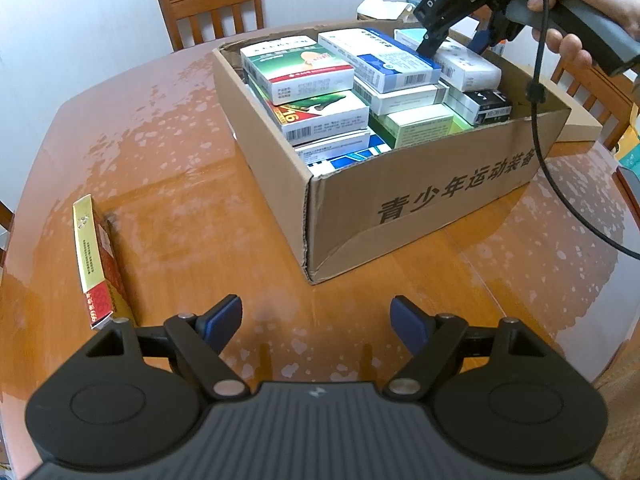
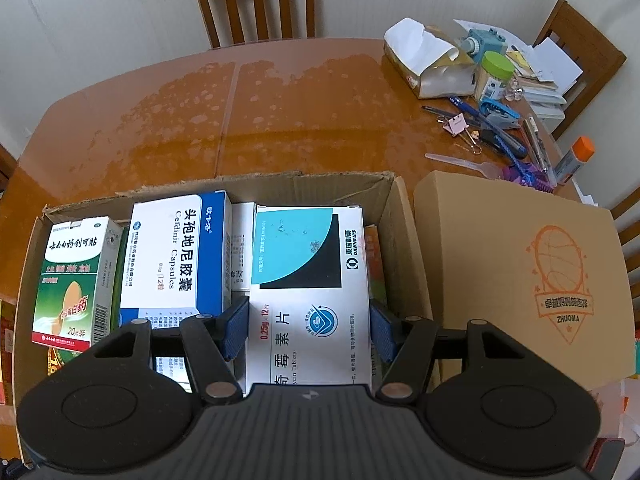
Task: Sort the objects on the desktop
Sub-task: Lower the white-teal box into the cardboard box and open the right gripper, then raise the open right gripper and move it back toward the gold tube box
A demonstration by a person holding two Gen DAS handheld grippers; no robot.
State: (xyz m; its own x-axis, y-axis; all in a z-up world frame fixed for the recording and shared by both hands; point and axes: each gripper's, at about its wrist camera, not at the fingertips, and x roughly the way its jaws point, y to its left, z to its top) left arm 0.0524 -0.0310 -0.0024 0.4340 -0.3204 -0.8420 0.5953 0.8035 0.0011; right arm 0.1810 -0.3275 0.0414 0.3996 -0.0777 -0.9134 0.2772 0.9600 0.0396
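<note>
An open cardboard carton [image 1: 420,200] stands on the wooden table, packed with several medicine boxes. In the right wrist view my right gripper [image 2: 309,330] is down inside the carton [image 2: 404,232], its blue pads pressed on both long sides of a white and teal tablet box [image 2: 304,280] lying on top of the others. The left wrist view shows that gripper [image 1: 454,42] in a person's hand over the carton's far corner. My left gripper [image 1: 316,320] hovers open above bare table in front of the carton, nothing between its fingers. A red and yellow medicine box [image 1: 96,264] lies on the table at its left.
A closed cardboard box with an orange logo [image 2: 520,272] sits right of the carton. Behind it lie pens, clips, a green-lidded jar [image 2: 494,76] and a tissue pack [image 2: 428,64]. Wooden chairs [image 1: 212,4] ring the table. The right gripper's cable [image 1: 536,120] hangs over the carton's right side.
</note>
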